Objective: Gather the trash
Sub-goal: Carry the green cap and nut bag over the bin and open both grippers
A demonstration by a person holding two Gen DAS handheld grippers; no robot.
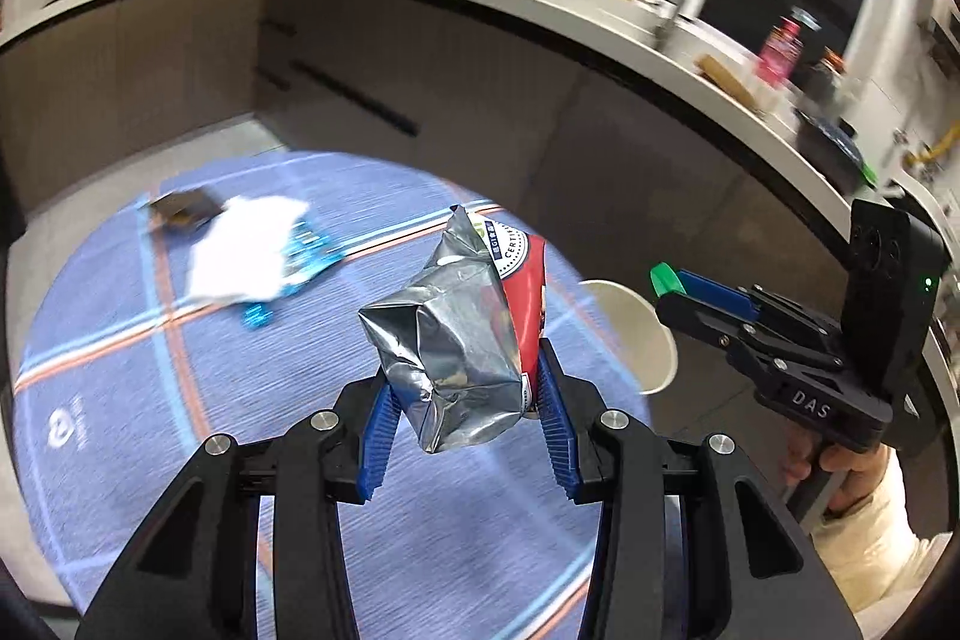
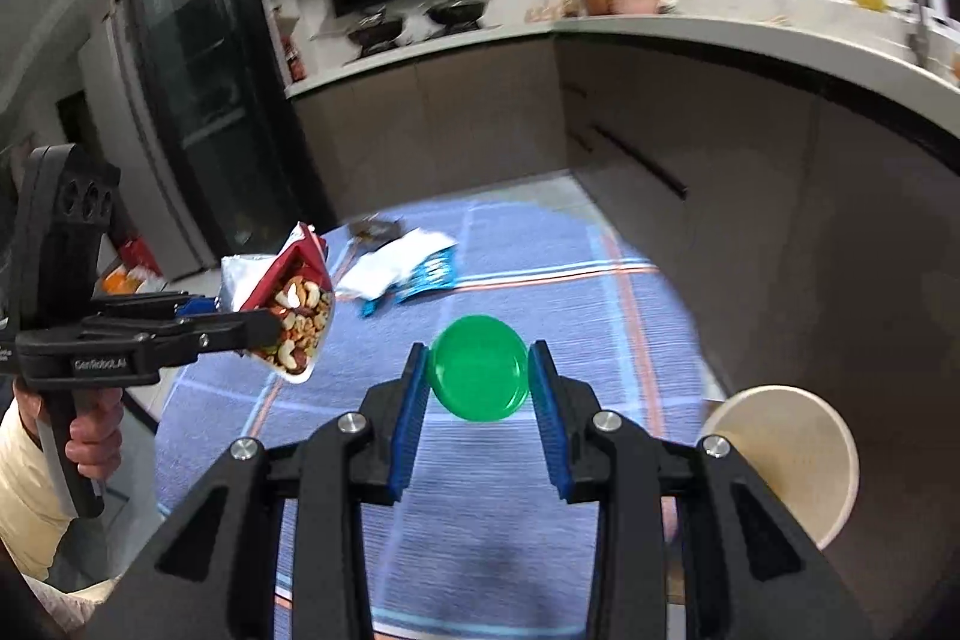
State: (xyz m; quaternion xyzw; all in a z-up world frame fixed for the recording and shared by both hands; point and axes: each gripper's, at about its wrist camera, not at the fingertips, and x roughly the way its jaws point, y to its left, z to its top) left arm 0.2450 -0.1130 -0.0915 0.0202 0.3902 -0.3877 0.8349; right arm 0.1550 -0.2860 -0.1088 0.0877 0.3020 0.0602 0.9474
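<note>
My left gripper (image 1: 465,394) is clamped on a crumpled nut packet (image 1: 462,322), foil side toward the lens, which stands up out of the jaws at frame centre. In the right wrist view my right gripper (image 2: 480,382) pinches a green disc (image 2: 480,367), perhaps a lid, flat face toward me.

Both loads are in hand, so I judge the coming move turns on the cream bin (image 2: 786,460): it sits low right in the right wrist view, just beside that gripper, mouth tipped toward the lens. In the left wrist view the bin (image 1: 636,334) shows right of centre, beyond the packet and partly behind it. My right hand looks nearer.

Farther out on the blue rug (image 1: 120,400), upper left, lie a white wrapper (image 1: 246,250), a blue wrapper (image 1: 300,262) under it and a dark scrap (image 1: 183,208), all motion-blurred. The bin's base is cut off, and I can't see inside it.
</note>
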